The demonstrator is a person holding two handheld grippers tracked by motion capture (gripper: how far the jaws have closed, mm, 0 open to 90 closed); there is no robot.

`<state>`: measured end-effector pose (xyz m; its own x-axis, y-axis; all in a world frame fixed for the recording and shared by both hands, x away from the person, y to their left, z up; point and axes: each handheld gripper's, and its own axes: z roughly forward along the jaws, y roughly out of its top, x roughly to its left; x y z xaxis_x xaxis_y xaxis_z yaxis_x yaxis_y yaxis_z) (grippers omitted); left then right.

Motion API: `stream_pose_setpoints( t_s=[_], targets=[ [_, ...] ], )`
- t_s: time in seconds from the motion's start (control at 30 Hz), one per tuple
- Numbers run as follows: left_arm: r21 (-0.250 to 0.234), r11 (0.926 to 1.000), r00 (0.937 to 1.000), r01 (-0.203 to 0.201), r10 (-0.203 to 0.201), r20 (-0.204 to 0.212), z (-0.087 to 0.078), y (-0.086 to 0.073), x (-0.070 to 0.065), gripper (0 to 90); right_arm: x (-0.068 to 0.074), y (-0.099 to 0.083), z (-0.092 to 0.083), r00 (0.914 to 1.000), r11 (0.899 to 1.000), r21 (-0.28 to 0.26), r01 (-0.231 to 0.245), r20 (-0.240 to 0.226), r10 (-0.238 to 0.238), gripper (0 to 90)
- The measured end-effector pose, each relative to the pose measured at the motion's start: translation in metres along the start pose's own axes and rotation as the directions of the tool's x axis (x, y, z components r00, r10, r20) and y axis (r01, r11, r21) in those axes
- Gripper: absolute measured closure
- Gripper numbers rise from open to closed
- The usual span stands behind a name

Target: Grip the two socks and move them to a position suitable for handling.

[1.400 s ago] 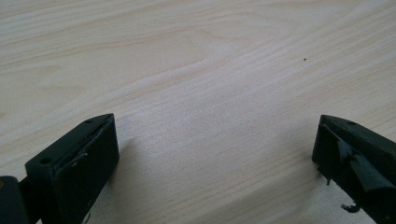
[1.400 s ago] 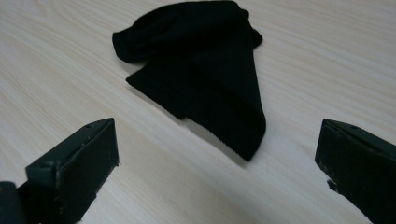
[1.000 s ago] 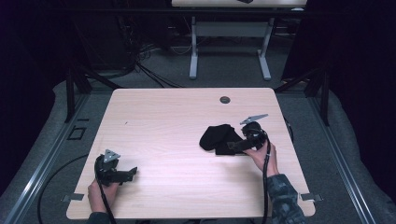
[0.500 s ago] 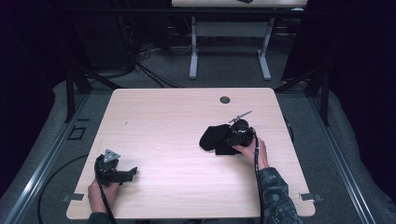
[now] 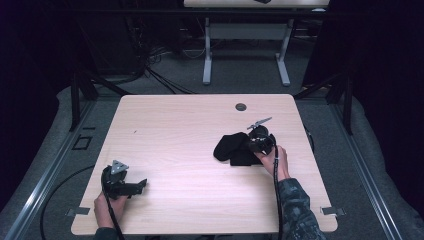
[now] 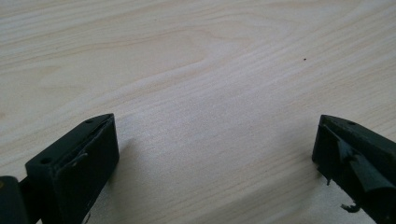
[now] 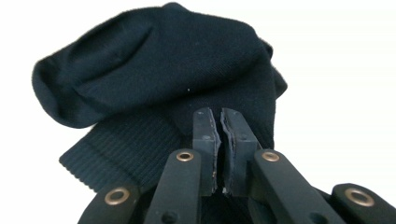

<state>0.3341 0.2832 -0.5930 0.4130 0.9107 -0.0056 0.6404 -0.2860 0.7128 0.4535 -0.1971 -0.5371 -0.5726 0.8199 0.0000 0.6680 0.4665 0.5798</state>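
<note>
- Your right gripper (image 5: 250, 145) sits at the right of the worktop (image 5: 190, 130), about midway between its near and far edges, with your right hand (image 5: 272, 159) behind it; its fingers (image 7: 205, 140) have just been closing and now stand together, pad against pad, with a pinch of the dark knit garment (image 7: 154, 79) between their tips.
- The garment is black or very dark navy, a soft knitted thing lying crumpled in a low heap; in the right gripper view you see a smooth, rounded, puffed part at the far side and a flat ribbed band at the near left, with the ribs running in fine straight lines; what kind of garment it is cannot be told from these folds.
- In the high view the garment (image 5: 227, 146) lies on the right half of the worktop, just left of your right gripper and touching it; the bulging part points left and the flatter part lies nearer to you.
- Your left gripper (image 5: 142, 184) rests at the near left corner of the worktop, held by your left hand (image 5: 105, 205), well apart from the garment; its fingers (image 6: 79, 163) stand wide apart with bare pale wood between them.
- A small round dark grommet (image 5: 241, 106) sits in the worktop near its far edge, beyond the garment.
</note>
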Motion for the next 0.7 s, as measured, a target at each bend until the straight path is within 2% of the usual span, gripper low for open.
stream_pose_setpoints(
  t_s=[0.07,0.17,0.2,0.27,0.47,0.57,0.63,0.7],
  targets=[
    [0.000,1.0000,1.0000,0.000,0.000,0.000,0.000,0.000,0.000,0.5,0.000,0.001,-0.003,1.0000,1.000,-0.011,-0.001,-0.001,0.001,85.4],
    [0.000,1.0000,1.0000,0.001,-0.001,0.000,0.000,0.000,0.000,0.5,0.001,0.006,-0.019,0.9999,0.998,-0.064,-0.008,-0.007,0.008,85.5],
    [0.000,1.0000,1.0000,0.001,-0.001,0.000,0.000,0.000,0.000,0.5,0.003,0.009,-0.029,1.0000,0.995,-0.097,0.002,0.004,-0.001,85.6],
    [-0.001,1.0000,1.0000,0.001,-0.001,0.000,0.000,0.000,0.000,0.5,0.004,0.011,-0.032,1.0000,0.995,-0.099,0.006,0.006,-0.005,85.6],
    [0.000,1.0000,1.0000,0.000,0.000,0.000,0.000,0.000,0.000,0.5,0.012,0.018,-0.065,0.9992,0.984,-0.176,0.040,0.012,-0.038,85.6],
    [-0.001,1.0000,1.0000,0.001,-0.001,0.000,0.000,0.000,0.000,0.5,0.014,0.019,-0.072,0.9991,0.981,-0.187,0.042,0.006,-0.041,85.6],
    [-0.003,1.0000,1.0000,0.003,-0.003,-0.001,0.000,0.000,0.000,0.5,0.017,0.020,-0.082,0.9988,0.975,-0.217,0.049,0.003,-0.049,85.6],
    [0.000,1.0000,1.0000,0.000,0.000,0.000,0.000,0.000,0.000,0.5,0.018,0.020,-0.086,0.9987,0.973,-0.227,0.049,-0.003,-0.051,85.6]
  ],
)
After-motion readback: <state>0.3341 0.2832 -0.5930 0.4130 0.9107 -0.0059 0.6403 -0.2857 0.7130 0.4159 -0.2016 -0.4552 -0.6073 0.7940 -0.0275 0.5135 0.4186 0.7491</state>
